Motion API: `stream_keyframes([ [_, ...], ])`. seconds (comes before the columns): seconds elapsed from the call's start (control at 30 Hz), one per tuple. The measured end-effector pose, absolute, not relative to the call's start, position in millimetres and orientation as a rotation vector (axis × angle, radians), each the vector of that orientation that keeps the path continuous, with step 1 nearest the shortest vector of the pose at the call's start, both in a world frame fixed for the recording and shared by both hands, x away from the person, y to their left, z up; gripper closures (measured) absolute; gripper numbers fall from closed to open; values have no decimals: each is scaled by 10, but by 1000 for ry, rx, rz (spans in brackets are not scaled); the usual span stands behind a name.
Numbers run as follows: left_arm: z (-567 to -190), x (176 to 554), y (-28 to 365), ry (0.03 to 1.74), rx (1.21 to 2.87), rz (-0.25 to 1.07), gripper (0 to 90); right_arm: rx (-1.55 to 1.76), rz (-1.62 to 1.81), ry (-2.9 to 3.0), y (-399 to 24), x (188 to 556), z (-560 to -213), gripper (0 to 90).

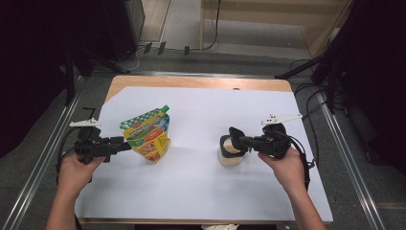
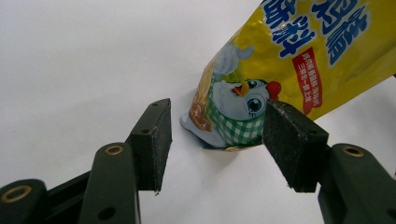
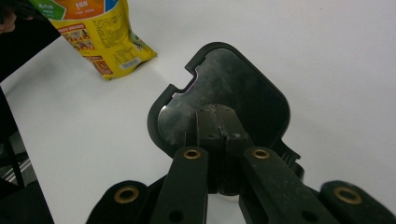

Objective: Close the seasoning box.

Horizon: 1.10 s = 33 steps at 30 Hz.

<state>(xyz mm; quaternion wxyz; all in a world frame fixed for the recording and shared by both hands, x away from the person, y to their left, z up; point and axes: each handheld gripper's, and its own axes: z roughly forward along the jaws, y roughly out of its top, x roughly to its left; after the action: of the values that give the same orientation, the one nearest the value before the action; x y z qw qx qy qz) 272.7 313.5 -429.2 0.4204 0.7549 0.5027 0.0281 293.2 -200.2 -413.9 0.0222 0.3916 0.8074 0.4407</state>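
Note:
A yellow stand-up pouch [image 1: 146,136] with a green spout stands left of centre on the white sheet [image 1: 201,191]. My left gripper [image 1: 125,143] is at its left side, open. In the left gripper view the pouch's [image 2: 299,51] bottom corner sits between the pads [image 2: 156,135] of that gripper [image 2: 217,135]; the left pad is clear of it. A beige jar [image 1: 230,157] stands right of centre with its black lid [image 1: 233,133] flipped up. My right gripper [image 1: 242,140] is shut on that lid. The right gripper view shows its jaws [image 3: 218,119] pinched together at the lid's [image 3: 243,88] shiny inner face.
The white sheet covers most of a wooden table [image 1: 191,82]. Metal rails [image 1: 48,148] run along both sides of the table. Dark stands and cables sit beyond the far edge. In the right gripper view the pouch [image 3: 93,28] stands far off at the upper left.

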Motion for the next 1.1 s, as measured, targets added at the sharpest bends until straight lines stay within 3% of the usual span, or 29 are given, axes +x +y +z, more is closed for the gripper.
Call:
stream_keyframes([
  [0.63,-4282,2734,3129,1258,1884,65,427,1171,1276,2586,-1797,2919,-4293,887],
  [1.1,-4277,2732,3118,1261,1880,74,424,1138,1343,2482,-1947,2931,-4191,640],
])
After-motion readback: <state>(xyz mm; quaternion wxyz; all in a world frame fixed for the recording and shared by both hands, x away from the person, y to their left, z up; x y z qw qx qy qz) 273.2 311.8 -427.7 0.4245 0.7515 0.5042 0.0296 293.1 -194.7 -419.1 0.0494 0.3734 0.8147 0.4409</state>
